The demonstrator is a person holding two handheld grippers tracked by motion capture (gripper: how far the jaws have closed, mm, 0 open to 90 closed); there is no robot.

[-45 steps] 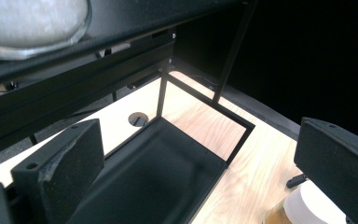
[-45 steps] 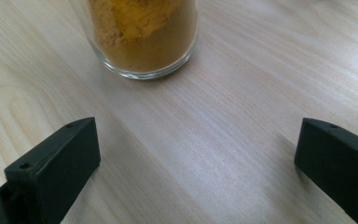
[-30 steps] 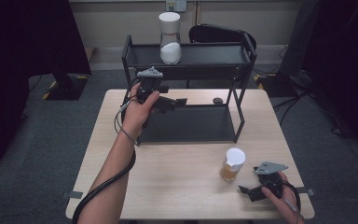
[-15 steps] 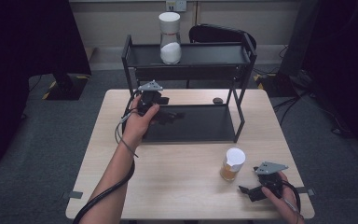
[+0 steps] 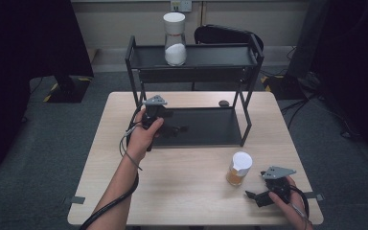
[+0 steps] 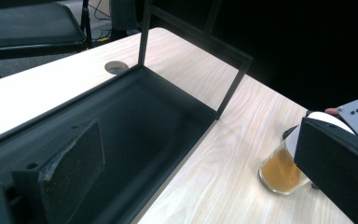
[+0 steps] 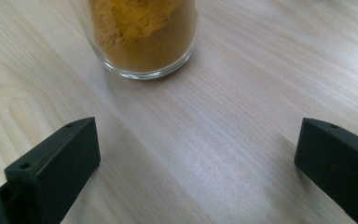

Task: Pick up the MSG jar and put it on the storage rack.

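Jar of orange-brown powder (image 5: 238,169), white lid, stands on the table (image 5: 191,191) front right, just ahead of the right gripper (image 5: 258,197), whose jaws gape wide, empty, not touching it. Taller white-lidded jar (image 5: 175,39), part full of white powder, on rack's (image 5: 196,57) top shelf. Left gripper (image 5: 177,129) over the lower tray, spread wide, holding nothing.
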